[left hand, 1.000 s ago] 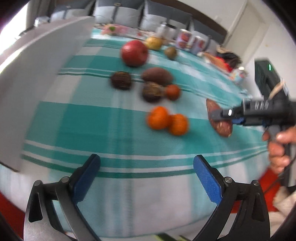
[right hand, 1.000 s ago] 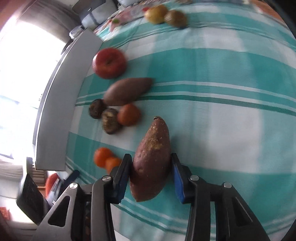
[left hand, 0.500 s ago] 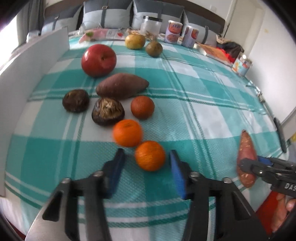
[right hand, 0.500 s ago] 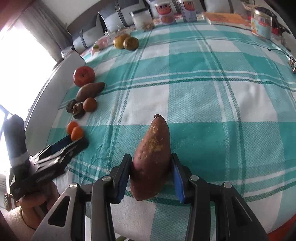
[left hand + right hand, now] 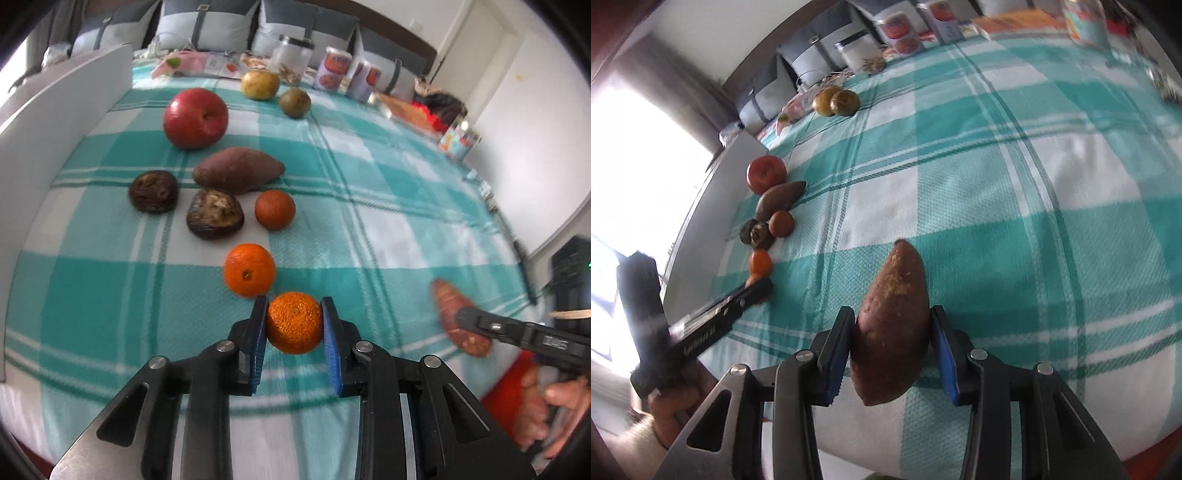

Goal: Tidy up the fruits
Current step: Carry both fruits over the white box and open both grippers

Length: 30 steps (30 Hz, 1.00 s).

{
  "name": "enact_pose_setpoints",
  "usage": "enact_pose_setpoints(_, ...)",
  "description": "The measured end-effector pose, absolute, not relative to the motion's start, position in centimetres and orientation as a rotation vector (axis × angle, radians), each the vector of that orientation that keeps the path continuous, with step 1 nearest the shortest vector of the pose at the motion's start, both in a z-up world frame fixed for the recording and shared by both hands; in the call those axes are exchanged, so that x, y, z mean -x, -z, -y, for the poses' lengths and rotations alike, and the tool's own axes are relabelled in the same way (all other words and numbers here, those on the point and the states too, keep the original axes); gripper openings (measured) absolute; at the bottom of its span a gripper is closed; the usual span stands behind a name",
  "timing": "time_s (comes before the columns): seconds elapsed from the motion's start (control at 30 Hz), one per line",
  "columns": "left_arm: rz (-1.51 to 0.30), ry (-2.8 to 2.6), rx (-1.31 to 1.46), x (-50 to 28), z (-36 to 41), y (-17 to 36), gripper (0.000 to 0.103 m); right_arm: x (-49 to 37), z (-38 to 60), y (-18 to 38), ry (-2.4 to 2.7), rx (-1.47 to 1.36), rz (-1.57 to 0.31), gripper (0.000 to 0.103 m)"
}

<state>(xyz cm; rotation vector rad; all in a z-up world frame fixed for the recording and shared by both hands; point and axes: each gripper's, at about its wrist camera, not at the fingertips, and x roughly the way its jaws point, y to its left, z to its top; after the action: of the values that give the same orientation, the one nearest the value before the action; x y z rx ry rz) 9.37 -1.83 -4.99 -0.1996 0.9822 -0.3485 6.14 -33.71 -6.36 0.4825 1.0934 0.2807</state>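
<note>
My left gripper (image 5: 293, 321) is shut on a rough orange tangerine (image 5: 293, 326) at the near edge of the checked cloth. A second orange (image 5: 249, 269) lies just beyond it. My right gripper (image 5: 892, 343) is shut on a reddish sweet potato (image 5: 892, 325), held above the cloth; it also shows at the right of the left wrist view (image 5: 460, 321). Further back lie a small dark orange (image 5: 275, 209), two dark wrinkled fruits (image 5: 215, 214), another sweet potato (image 5: 238, 174), a red apple (image 5: 195, 117) and two yellow-green fruits (image 5: 260, 85).
A white board (image 5: 55, 122) stands along the left side of the table. Jars and cans (image 5: 334, 70) stand at the far edge before grey cushions. A small can (image 5: 460, 142) and clutter are at the far right. The teal checked cloth (image 5: 1015, 184) covers the table.
My left gripper moved forward and closed on the near tangerine. My right gripper kept hold of the sweet potato and drifted a little.
</note>
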Motion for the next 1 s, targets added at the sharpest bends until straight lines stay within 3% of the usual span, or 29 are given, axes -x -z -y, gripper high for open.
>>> enact_pose_setpoints(0.2, -0.887, 0.341, 0.353, -8.6, -5.0, -1.5, 0.027, -7.5, 30.3, 3.6, -0.38, -0.508, -1.075, 0.041)
enact_pose_setpoints(0.43, -0.745, 0.124, 0.39, -9.6, -17.9, -7.9, 0.028, -12.3, 17.3, -2.5, -0.662, -0.496, -1.049, 0.041)
enact_pose_setpoints(0.67, -0.811, -0.17, 0.384, -11.5, -29.0, -4.7, 0.028, -15.6, -1.7, -5.6, -0.894, -0.357, -1.033, 0.041)
enact_pose_setpoints(1.0, -0.876, -0.248, 0.333, -11.0, -29.9, -1.4, 0.033, -16.9, -15.6, -1.1, -0.88, -0.132, -1.109, 0.041)
